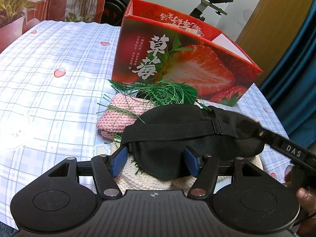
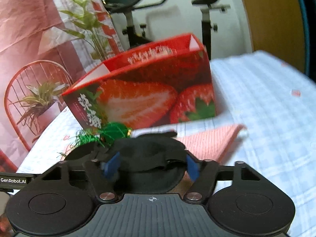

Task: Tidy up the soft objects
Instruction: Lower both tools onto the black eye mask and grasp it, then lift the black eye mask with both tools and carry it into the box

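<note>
A black eye mask (image 1: 177, 138) with an elastic strap lies on top of a pile of soft things in front of the strawberry box (image 1: 177, 59). Under it are a pink knit piece (image 1: 118, 114), a cream knit piece (image 1: 142, 179) and green tinsel thread (image 1: 158, 92). My left gripper (image 1: 155, 163) straddles the mask's left cup; a strip of cream knit shows between its left pad (image 1: 118, 162) and the mask. My right gripper (image 2: 152, 166) has the mask (image 2: 150, 154) filling the space between its blue pads, touching both. One right finger (image 1: 276, 142) reaches in over the mask's right end.
The open red strawberry box (image 2: 148, 90) stands just behind the pile on a checked tablecloth (image 1: 49, 98). A folded pink cloth (image 2: 209, 140) lies to the right of the mask. Plants, a red wire chair and an exercise bike stand beyond the table.
</note>
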Action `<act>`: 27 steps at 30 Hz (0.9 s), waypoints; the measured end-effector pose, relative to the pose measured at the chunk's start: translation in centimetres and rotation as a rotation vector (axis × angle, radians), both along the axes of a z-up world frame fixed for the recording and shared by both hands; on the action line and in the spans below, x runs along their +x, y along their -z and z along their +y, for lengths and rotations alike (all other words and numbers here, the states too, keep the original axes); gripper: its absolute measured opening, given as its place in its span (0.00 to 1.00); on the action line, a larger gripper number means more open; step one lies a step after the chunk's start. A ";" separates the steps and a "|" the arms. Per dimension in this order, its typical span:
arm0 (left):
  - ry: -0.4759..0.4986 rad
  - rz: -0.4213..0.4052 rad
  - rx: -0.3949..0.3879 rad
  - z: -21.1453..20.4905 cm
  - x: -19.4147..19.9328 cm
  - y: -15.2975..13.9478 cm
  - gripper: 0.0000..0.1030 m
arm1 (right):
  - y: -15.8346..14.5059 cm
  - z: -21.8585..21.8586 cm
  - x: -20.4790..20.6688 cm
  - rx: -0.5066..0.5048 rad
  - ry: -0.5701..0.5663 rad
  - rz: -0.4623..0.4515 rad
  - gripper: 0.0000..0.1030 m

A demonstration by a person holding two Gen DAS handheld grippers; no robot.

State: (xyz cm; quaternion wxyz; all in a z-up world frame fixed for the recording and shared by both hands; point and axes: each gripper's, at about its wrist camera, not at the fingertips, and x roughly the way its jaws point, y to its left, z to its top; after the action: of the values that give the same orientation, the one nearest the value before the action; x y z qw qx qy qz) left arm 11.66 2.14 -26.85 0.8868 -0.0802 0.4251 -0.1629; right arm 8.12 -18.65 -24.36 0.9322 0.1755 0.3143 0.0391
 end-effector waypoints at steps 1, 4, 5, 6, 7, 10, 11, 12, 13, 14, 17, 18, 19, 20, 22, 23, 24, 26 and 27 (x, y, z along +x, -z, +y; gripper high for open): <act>0.000 0.000 0.001 0.0 0.0 0.0 0.64 | -0.4 0.1 -0.2 -0.020 0.002 -0.025 0.43; -0.003 0.000 0.001 0.0 0.0 0.1 0.64 | -1.1 0.1 -0.3 -0.050 0.007 -0.058 0.20; -0.005 -0.001 -0.002 0.1 0.0 0.1 0.64 | -1.1 0.0 -0.3 -0.059 0.012 -0.056 0.15; -0.008 -0.002 -0.005 0.2 -0.1 0.1 0.64 | -1.0 -0.1 -0.2 -0.068 0.020 -0.047 0.11; -0.014 -0.004 -0.005 0.3 -0.1 0.0 0.64 | -0.9 -0.3 -0.1 -0.072 0.025 -0.033 0.11; -0.038 -0.017 -0.003 0.6 -0.2 -0.3 0.64 | -0.3 -0.6 0.0 -0.062 0.028 -0.007 0.11; -0.048 -0.021 -0.003 0.7 -0.2 -0.4 0.64 | -0.1 -0.6 0.1 -0.068 0.027 -0.002 0.11; -0.058 -0.024 -0.007 0.9 -0.2 -0.5 0.64 | -0.1 -0.5 0.1 -0.071 0.025 0.000 0.11; -0.067 -0.023 -0.017 1.1 -0.1 -0.6 0.64 | 0.0 -0.5 0.2 -0.073 0.023 0.002 0.11; -0.070 -0.017 -0.028 1.2 -0.1 -0.5 0.64 | 0.1 -0.4 0.1 -0.074 0.023 0.005 0.11; -0.068 0.025 -0.082 1.4 0.3 0.0 0.63 | 0.4 -0.5 0.2 -0.069 0.023 0.016 0.11; -0.071 0.033 -0.098 1.5 0.4 0.1 0.63 | 0.5 -0.5 0.2 -0.066 0.022 0.018 0.11; -0.077 0.037 -0.111 1.6 0.5 0.2 0.63 | 0.5 -0.6 0.2 -0.065 0.022 0.020 0.11; -0.081 0.039 -0.124 1.7 0.6 0.2 0.63 | 0.6 -0.6 0.2 -0.064 0.021 0.021 0.11; -0.084 0.043 -0.155 1.9 0.7 0.1 0.54 | 0.5 -0.6 0.2 -0.062 0.018 0.022 0.11; -0.080 0.032 -0.154 1.8 0.5 -0.2 0.51 | 0.5 -0.6 0.2 -0.060 0.016 0.022 0.11; -0.072 0.013 -0.135 1.5 0.3 -0.7 0.47 | 0.4 -0.6 0.2 -0.057 0.013 0.020 0.11; -0.056 -0.037 -0.096 1.2 -0.3 -1.7 0.40 | 0.1 -0.5 0.1 -0.052 0.005 0.008 0.11; -0.048 -0.059 -0.085 1.1 -0.6 -2.3 0.36 | -0.1 -0.4 0.0 -0.051 0.001 0.001 0.11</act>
State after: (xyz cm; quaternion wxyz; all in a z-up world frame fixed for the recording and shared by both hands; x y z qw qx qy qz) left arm 11.09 3.23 -24.59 0.8983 -0.1233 0.3894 -0.1618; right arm 8.16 -19.06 -24.28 0.9362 0.1517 0.3155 0.0308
